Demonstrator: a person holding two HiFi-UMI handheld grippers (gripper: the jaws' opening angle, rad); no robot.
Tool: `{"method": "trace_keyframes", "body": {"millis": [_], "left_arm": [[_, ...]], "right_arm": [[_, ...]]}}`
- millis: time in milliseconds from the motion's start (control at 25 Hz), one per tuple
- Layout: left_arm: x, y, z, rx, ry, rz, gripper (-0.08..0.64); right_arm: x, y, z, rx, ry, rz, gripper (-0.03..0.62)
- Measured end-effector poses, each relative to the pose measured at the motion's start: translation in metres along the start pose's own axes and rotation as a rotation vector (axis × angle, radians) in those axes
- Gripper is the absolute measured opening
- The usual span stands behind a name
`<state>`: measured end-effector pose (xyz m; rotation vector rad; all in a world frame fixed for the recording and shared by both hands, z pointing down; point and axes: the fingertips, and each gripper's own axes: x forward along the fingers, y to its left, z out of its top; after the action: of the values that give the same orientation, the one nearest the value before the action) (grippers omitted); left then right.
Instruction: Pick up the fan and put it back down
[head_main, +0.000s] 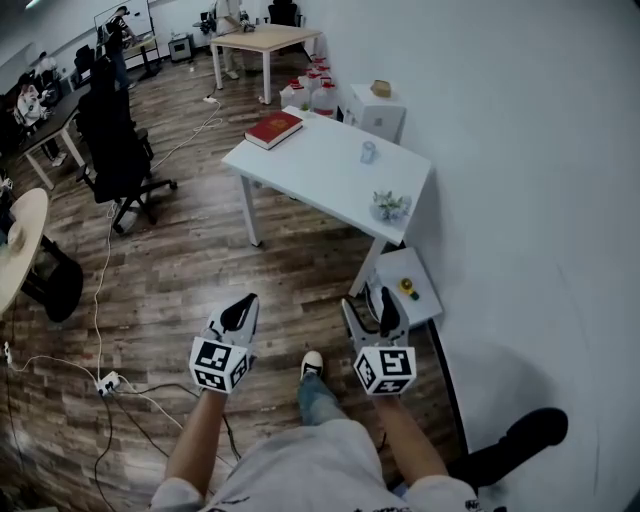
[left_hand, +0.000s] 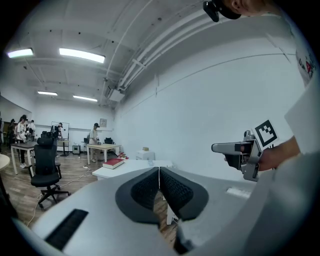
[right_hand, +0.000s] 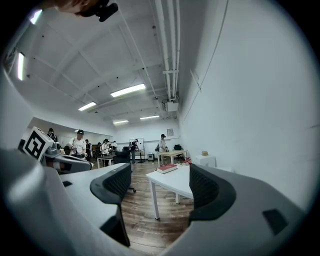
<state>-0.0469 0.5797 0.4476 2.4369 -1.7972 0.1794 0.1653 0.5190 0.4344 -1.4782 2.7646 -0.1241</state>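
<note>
Facing white table (head_main: 320, 160) on wood floor (head_main: 200, 270) (red book (head_main: 273, 128) atop), left gripper (head_main: 243, 305) jaws clenched, right gripper (head_main: 367, 301) jaws released

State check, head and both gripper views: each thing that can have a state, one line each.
left tongs: shut, nothing between the jaws
right tongs: open wide, empty
red book: closed, flat on the white table
small pale container: upright on the table
black office chair: unoccupied

floor (head_main: 190, 270): wood planks, slight sheen | table (head_main: 320, 165): white, smooth, matt | right gripper (right_hand: 160, 170) fingers (right_hand: 205, 189): dark, ribbed
</note>
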Motion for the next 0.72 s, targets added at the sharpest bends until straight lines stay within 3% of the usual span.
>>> {"method": "trace_keyframes", "body": {"millis": [400, 720], "left_arm": [[0.183, 0.071, 0.040, 0.010, 0.005, -0.017, 0.006], [0.285, 0.100, 0.049, -0.001, 0.025, -0.024, 0.006]], "right_arm": [[0.180, -0.097, 0.027, -0.008, -0.020, -0.002, 0.350], [0.282, -0.149, 0.038, 0.017, -0.011, 0.018, 0.350]]}}
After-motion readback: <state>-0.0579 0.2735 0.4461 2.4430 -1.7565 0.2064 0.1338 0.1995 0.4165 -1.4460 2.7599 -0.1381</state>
